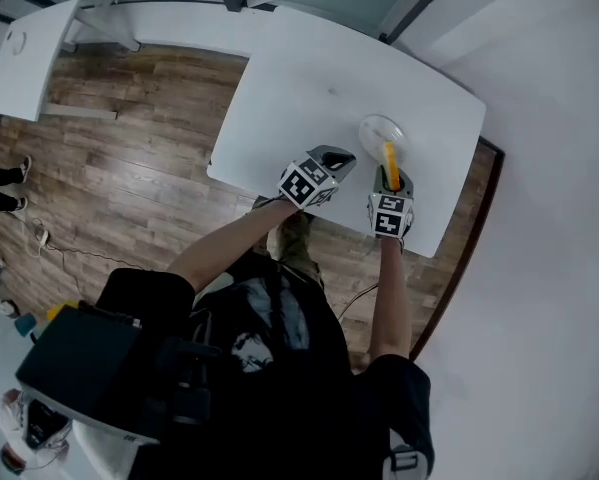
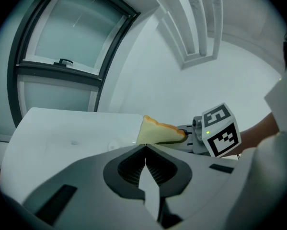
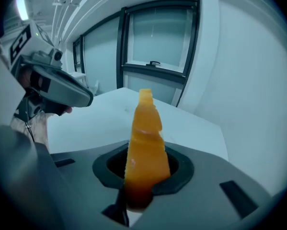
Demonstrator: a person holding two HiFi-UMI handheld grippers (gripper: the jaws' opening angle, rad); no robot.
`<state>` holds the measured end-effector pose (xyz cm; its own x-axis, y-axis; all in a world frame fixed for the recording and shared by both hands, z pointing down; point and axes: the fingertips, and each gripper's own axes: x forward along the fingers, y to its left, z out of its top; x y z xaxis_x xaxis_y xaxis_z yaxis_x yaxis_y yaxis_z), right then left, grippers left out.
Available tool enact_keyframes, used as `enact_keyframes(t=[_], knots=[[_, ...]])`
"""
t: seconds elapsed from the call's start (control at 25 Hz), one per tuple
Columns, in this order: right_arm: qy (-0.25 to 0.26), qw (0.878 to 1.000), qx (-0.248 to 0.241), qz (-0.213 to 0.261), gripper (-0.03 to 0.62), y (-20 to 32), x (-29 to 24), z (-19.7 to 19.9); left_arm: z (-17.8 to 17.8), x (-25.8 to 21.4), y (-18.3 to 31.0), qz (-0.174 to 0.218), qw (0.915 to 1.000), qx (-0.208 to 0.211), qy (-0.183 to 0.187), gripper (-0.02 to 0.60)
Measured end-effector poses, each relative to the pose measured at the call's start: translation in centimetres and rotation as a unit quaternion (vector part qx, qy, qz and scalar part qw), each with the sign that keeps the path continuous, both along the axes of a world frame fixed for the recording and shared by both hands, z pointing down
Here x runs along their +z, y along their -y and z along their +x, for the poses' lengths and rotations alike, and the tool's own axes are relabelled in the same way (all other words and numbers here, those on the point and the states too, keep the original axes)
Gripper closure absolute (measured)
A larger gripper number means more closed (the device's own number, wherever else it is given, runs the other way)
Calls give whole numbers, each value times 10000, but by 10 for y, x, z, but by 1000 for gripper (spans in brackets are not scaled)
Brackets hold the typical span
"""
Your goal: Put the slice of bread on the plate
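A slice of bread (image 1: 390, 156) with an orange-brown crust stands on edge between the jaws of my right gripper (image 1: 391, 176), which is shut on it. It hangs just over the near rim of a clear glass plate (image 1: 371, 126) on the white table (image 1: 309, 78). In the right gripper view the slice (image 3: 145, 138) rises straight up from the jaws. My left gripper (image 1: 341, 156) hovers just left of the plate, its jaws shut with nothing between them. In the left gripper view the bread (image 2: 160, 131) shows side-on, ahead and slightly right of that gripper (image 2: 144, 150).
The table's near edge (image 1: 279, 193) runs just under both grippers, with wooden floor (image 1: 129, 168) beyond it to the left. A white wall (image 1: 549, 168) stands close on the right. A second white table (image 1: 29, 58) is at the far left.
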<state>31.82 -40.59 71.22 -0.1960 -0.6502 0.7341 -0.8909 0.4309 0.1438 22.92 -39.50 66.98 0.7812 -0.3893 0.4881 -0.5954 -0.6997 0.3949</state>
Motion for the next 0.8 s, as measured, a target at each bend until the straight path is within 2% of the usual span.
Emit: enact_keyframes(t=[0.08, 0.2, 0.32, 0.44, 0.64, 0.8], knots=[[-308, 9994, -116, -117, 500, 19, 16, 4, 5, 8, 14, 217, 9997, 78, 89, 575], [-486, 9977, -223, -405, 500, 31, 43, 3, 17, 22, 21, 614, 9974, 293, 249, 575], [-863, 9951, -269, -403, 500, 41, 57, 7, 23, 39, 22, 402, 9984, 288, 285, 575], [-1494, 9883, -215, -208, 500, 67, 59, 25, 25, 43, 30, 301, 9989, 244, 252, 575], [-2578, 9655, -353, -91, 500, 105, 59, 44, 22, 35, 31, 194, 9995, 228, 48, 575], [-3462, 9332, -926, 283, 500, 110, 62, 35, 18, 40, 19, 70, 9997, 217, -45, 575]])
